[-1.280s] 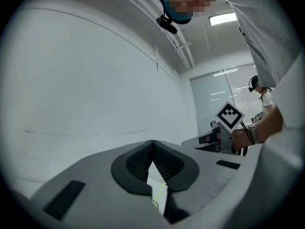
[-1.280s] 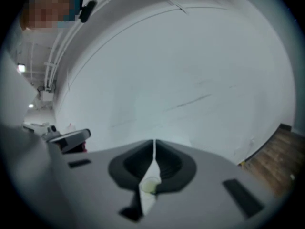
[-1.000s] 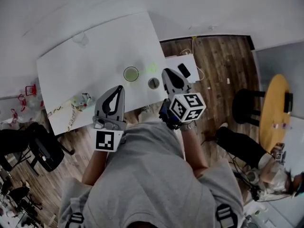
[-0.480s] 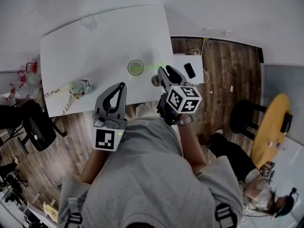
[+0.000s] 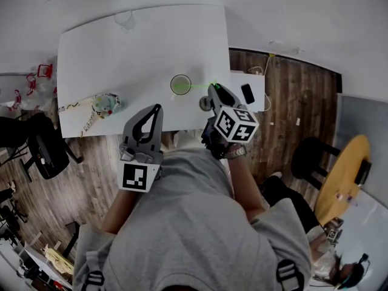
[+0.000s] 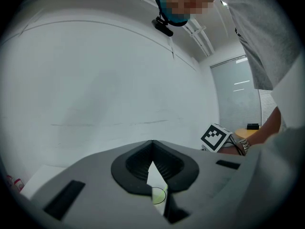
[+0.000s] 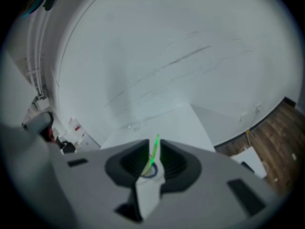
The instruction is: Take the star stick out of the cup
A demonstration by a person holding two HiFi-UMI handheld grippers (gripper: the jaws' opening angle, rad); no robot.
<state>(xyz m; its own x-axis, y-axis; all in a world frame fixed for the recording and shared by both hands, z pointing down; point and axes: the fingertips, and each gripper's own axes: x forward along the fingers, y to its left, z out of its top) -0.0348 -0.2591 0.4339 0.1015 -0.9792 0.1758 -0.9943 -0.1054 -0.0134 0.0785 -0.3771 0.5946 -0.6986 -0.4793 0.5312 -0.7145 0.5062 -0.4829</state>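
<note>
- Right gripper [image 7: 153, 143] is set around the star stick [image 7: 152, 155], jaws apart but just closing, ready for grabbing.
- Left gripper [image 6: 152, 143] is held back from the cup [image 5: 180, 84], jaws together, out of the way.

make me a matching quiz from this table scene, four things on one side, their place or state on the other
1 cup
2 star stick
3 phone
4 left gripper

a black, on the white surface right of the table
b jaws together, at the table's near edge
c green, leaning out of the cup
d upright on the table

Pairs: 1-d, 2-c, 3-a, 4-b
</note>
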